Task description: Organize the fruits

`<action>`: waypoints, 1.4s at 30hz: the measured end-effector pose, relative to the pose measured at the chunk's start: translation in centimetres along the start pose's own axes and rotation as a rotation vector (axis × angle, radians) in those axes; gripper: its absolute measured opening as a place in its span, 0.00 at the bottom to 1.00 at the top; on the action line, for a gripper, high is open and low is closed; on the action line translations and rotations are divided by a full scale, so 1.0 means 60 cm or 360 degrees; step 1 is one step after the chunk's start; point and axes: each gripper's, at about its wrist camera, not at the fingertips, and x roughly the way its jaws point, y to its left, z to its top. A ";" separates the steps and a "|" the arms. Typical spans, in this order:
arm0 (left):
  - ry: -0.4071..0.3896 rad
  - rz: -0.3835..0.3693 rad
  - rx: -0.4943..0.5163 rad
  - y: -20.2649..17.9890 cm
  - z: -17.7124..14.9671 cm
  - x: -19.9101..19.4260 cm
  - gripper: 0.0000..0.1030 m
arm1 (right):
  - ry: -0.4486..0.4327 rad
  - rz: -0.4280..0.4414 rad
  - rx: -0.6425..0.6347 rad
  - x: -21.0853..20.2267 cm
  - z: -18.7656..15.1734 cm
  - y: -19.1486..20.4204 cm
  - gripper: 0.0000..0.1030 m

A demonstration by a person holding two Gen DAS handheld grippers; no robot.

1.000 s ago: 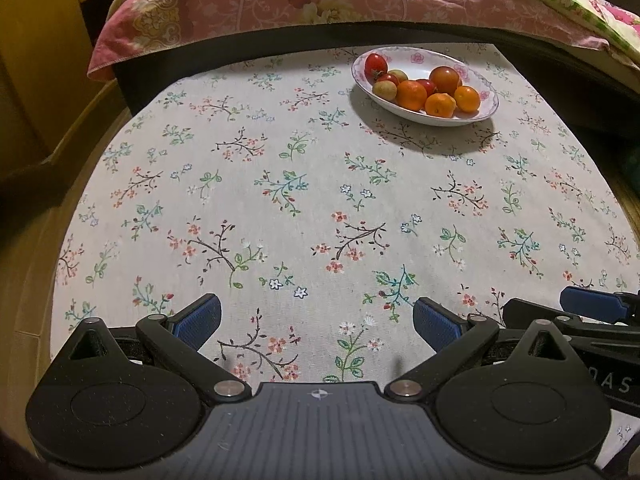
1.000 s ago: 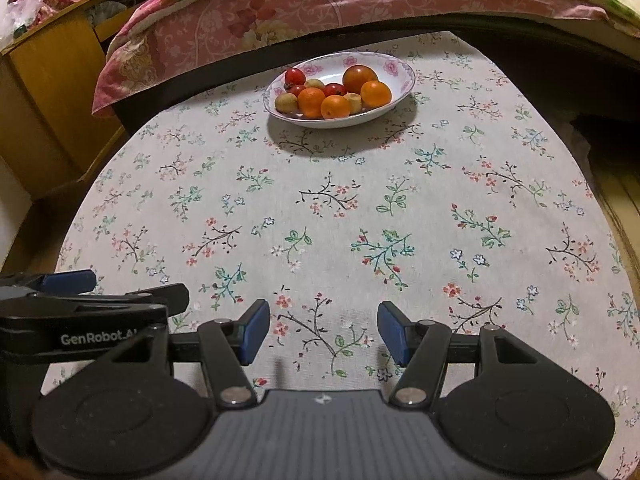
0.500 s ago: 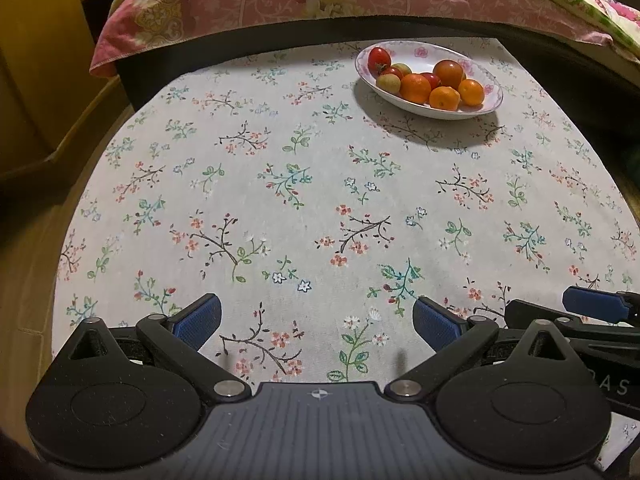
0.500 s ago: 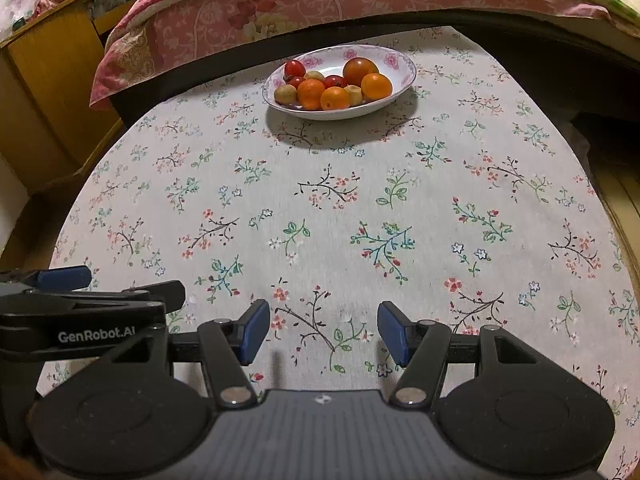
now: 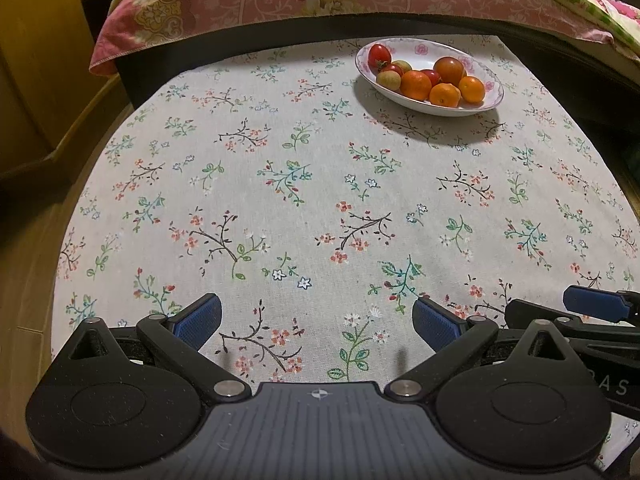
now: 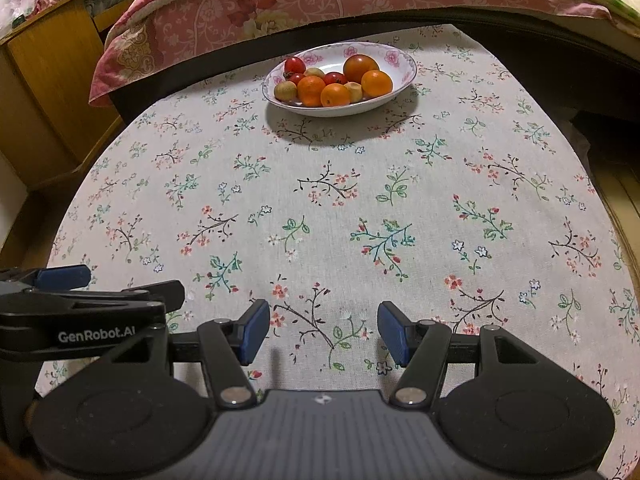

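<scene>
A white floral bowl [image 5: 492, 80] [image 6: 404, 66] stands at the far end of the table with several fruits in it: oranges [image 5: 416, 85] [image 6: 376, 83], red tomatoes [image 5: 379, 54] [image 6: 295, 65] and small pale fruits [image 5: 389, 79] [image 6: 285, 90]. My left gripper [image 5: 316, 322] hovers open over the near part of the flowered tablecloth [image 5: 320, 200], nothing between its blue pads. My right gripper [image 6: 323, 330] is open too and empty, its jaws narrower than the left's. Each gripper shows at the edge of the other's view, side by side.
A bed with a pink floral quilt [image 6: 280, 4] runs behind the table's far edge. A wooden cabinet [image 6: 44, 92] stands to the left. Wooden floor [image 5: 24, 280] shows past the table's left and right edges.
The bowl sits slightly higher and farther in both views than a second ago; the grippers' jaws have kept the same spread.
</scene>
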 end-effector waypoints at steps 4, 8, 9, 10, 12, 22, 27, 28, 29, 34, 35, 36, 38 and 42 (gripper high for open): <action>0.0001 0.0002 0.0000 -0.001 0.000 0.000 0.99 | 0.0001 -0.0001 -0.0001 0.000 0.000 0.000 0.51; -0.0002 0.0004 0.0001 -0.001 -0.001 0.000 0.99 | 0.0003 -0.0002 -0.0002 0.001 -0.002 0.000 0.51; -0.0003 0.0004 0.0000 -0.001 -0.001 0.000 0.99 | 0.0002 -0.0002 -0.0002 0.001 -0.002 0.000 0.51; -0.0004 0.0004 0.0000 -0.001 -0.001 0.000 0.99 | 0.0002 -0.0002 -0.0002 0.001 -0.002 0.000 0.51; -0.0004 0.0004 0.0000 -0.001 -0.001 0.000 0.99 | 0.0002 -0.0003 -0.0002 0.001 -0.002 0.000 0.51; 0.0001 0.0002 -0.0004 -0.001 -0.002 -0.001 0.98 | 0.0005 -0.0004 -0.0006 0.001 -0.002 0.001 0.51; 0.0001 0.0003 -0.0004 -0.002 -0.001 -0.001 0.98 | 0.0006 -0.0005 -0.0006 0.001 -0.002 0.001 0.51; 0.0000 0.0003 -0.0004 -0.002 -0.001 -0.001 0.98 | 0.0006 -0.0005 -0.0007 0.001 -0.002 0.001 0.51; -0.0001 0.0002 -0.0005 -0.002 -0.001 -0.002 0.98 | 0.0005 -0.0005 -0.0007 0.001 -0.002 0.001 0.51; 0.0000 0.0001 -0.0005 0.000 -0.003 -0.003 0.98 | 0.0005 -0.0007 -0.0006 0.000 -0.004 0.003 0.51; 0.0001 0.0001 -0.0004 -0.001 -0.003 -0.003 0.98 | 0.0005 -0.0009 -0.0006 0.000 -0.004 0.003 0.51; 0.0001 0.0001 -0.0004 0.000 -0.004 -0.004 0.98 | 0.0006 -0.0010 -0.0006 -0.001 -0.005 0.004 0.51; 0.0000 0.0002 -0.0004 -0.001 -0.004 -0.004 0.98 | 0.0006 -0.0009 -0.0004 -0.002 -0.006 0.004 0.51; 0.0000 0.0004 -0.0005 -0.001 -0.005 -0.005 0.98 | 0.0006 -0.0009 -0.0004 -0.002 -0.007 0.004 0.51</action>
